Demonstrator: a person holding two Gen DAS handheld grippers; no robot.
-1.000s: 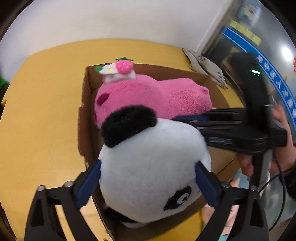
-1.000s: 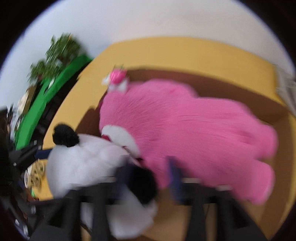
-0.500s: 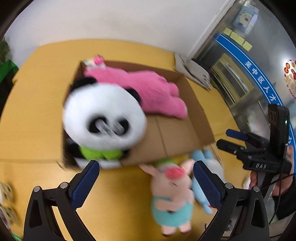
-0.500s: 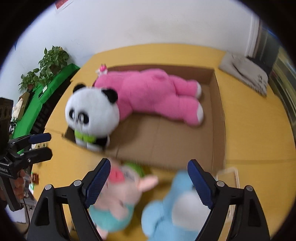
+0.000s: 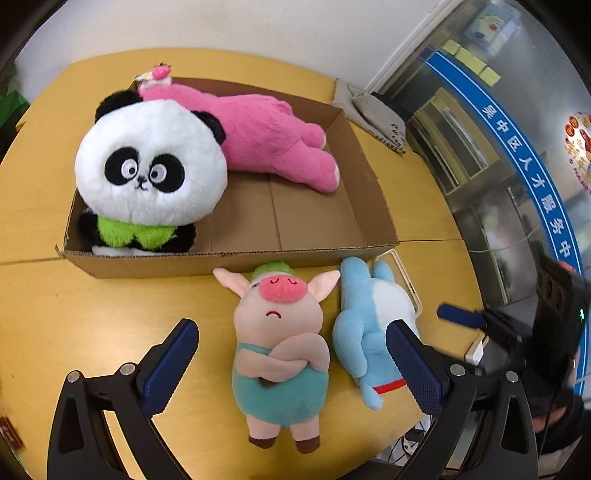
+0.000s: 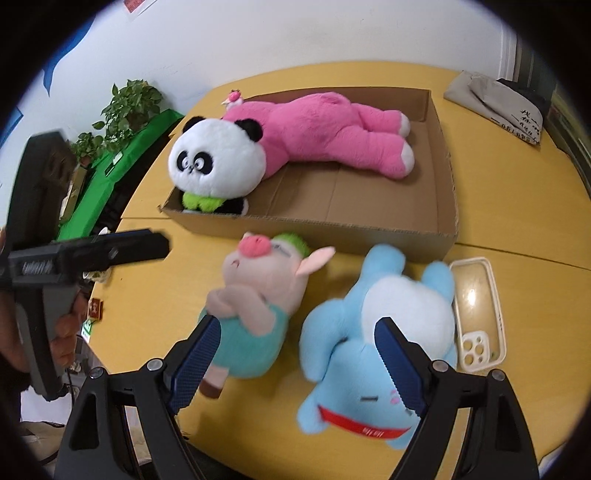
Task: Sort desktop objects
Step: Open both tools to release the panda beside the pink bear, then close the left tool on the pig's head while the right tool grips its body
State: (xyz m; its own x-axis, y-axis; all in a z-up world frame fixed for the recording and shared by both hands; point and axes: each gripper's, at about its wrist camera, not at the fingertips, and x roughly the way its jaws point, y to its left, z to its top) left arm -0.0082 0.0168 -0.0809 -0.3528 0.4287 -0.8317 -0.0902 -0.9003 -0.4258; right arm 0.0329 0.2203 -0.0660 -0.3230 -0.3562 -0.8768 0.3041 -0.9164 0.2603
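Panda (image 5: 147,173) in box (image 5: 236,258) (left end).

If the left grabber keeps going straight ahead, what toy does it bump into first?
Most likely the pig plush: it lies on the table right between the open fingers of the left gripper. The exact depth is hard to judge.

— What sits at the far right corner of the round yellow wooden table (image 6: 517,206)?
— A folded grey cloth bag with black writing (image 6: 495,105), lying flat near the edge.
— And beyond the table on the left?
— A leafy green potted plant (image 6: 127,107) against the white wall (image 6: 295,33), with a bright green fabric-covered surface (image 6: 110,184) just below it.
— Anything on the other side?
— A glass partition with a blue band of white characters (image 5: 532,173), and yellow sticky notes (image 5: 471,61) stuck above the band.
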